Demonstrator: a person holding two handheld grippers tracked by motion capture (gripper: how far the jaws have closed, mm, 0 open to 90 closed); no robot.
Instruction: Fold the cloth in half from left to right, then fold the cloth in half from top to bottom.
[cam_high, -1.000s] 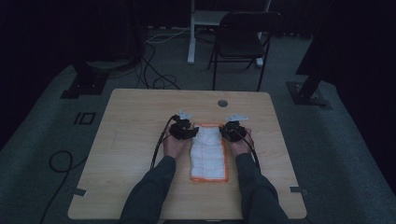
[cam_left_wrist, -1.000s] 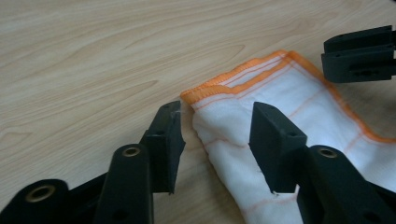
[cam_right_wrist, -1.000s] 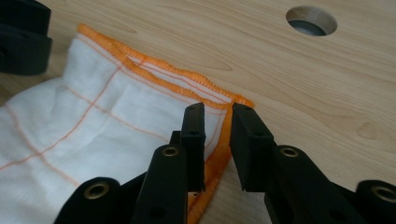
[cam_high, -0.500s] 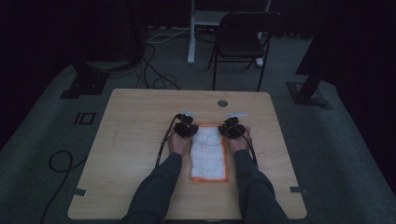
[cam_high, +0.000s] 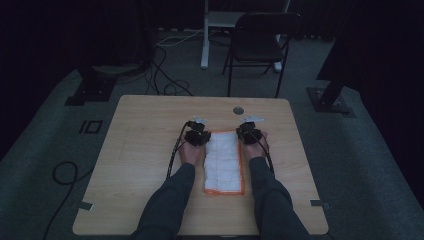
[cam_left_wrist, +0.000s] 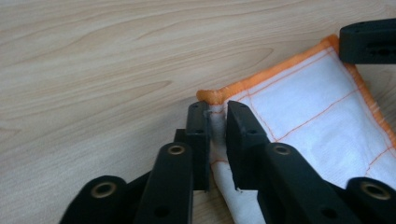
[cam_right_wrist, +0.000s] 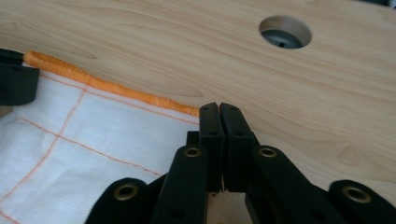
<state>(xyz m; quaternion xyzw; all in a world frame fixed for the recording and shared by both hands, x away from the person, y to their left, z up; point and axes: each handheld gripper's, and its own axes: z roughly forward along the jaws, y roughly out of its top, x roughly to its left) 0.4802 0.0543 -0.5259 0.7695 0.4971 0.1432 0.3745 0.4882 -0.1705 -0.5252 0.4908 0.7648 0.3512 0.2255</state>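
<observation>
A white cloth (cam_high: 223, 162) with orange edging lies flat on the middle of a wooden table (cam_high: 140, 150). The left gripper (cam_left_wrist: 215, 122) pinches its far left corner, and the right gripper (cam_right_wrist: 219, 122) is clamped tight on its far right corner.

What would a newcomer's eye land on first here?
The white cloth with its orange hem, lying on the middle of the wooden table. Next, the two black claws at its far corners: the left claw pinches the hem, and the right claw is shut on the other corner.
</observation>
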